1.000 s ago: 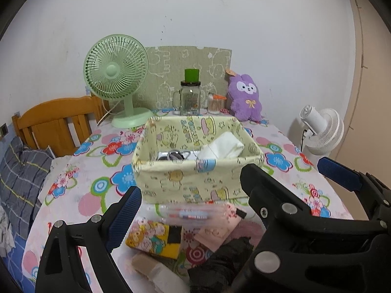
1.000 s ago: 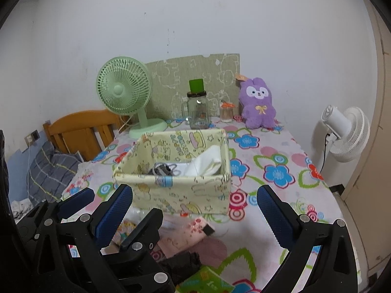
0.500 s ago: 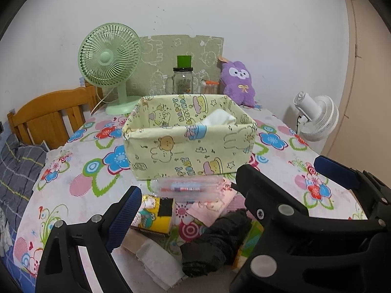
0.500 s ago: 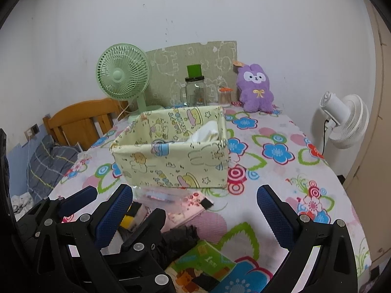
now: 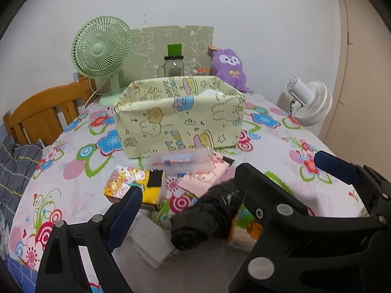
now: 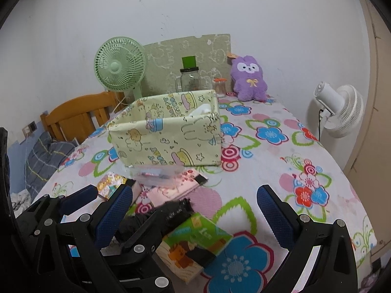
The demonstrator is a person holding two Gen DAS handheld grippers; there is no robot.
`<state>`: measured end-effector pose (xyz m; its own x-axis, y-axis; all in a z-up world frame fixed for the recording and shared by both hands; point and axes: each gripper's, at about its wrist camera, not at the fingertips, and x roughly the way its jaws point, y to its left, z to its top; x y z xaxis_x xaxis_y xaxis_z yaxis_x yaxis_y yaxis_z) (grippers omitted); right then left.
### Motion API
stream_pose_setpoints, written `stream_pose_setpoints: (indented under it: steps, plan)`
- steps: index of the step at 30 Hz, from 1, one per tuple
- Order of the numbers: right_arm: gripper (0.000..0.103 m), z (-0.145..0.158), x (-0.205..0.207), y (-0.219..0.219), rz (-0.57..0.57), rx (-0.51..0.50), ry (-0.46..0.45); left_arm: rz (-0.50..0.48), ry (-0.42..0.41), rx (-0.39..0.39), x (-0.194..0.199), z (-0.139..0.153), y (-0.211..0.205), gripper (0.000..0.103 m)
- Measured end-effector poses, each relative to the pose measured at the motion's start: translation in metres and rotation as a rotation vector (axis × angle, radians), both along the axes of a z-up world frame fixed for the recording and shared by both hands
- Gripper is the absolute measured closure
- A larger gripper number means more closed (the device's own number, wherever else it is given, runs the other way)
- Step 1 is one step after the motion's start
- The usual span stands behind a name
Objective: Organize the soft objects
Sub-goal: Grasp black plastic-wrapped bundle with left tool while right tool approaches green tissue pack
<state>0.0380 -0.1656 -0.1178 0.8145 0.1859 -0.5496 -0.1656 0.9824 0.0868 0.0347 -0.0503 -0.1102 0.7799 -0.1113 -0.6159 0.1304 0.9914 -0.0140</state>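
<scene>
Both grippers, left [image 5: 185, 202] and right [image 6: 193, 210], hang open and empty over the black roll [image 5: 207, 210], so picking it for the bin [image 5: 178, 119] seems next.

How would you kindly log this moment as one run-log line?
left gripper: open, above black rolled bundle | right gripper: open, empty | yellow cartoon-print fabric basket: holds white cloth

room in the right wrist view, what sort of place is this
Probably a bedroom or small living room at home: a floral tablecloth, a purple plush, a green fan and a wooden chair.
</scene>
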Motion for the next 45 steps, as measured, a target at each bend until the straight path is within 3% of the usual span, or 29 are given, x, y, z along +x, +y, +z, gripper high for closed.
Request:
stream_pose_setpoints:
  steps: [12,19,21,27,34,40,45]
  plan:
    - [0.0,-0.022,-0.007,-0.005,-0.021,-0.008,0.049,-0.009,0.053,0.002,-0.004,-0.02,-0.001,0.026]
    - [0.0,-0.03,-0.005,-0.007,-0.03,-0.01,0.071,-0.02,0.075,-0.003,-0.005,-0.027,0.0,0.055]
    - [0.0,-0.032,-0.005,-0.008,-0.036,-0.006,0.08,-0.02,0.079,-0.007,-0.004,-0.028,0.001,0.059]
    - [0.0,-0.034,-0.003,-0.004,-0.031,-0.002,0.092,-0.017,0.078,-0.02,-0.004,-0.03,0.006,0.063]
    - [0.0,-0.041,-0.001,0.003,-0.017,0.016,0.138,0.035,0.077,0.023,-0.011,-0.031,0.014,0.063]
    - [0.0,-0.051,0.003,0.0,-0.089,0.003,0.159,0.035,0.086,0.039,-0.011,-0.034,0.012,0.064]
    - [0.009,-0.055,0.007,0.0,-0.1,-0.003,0.172,0.037,0.092,0.068,-0.008,-0.037,0.007,0.064]
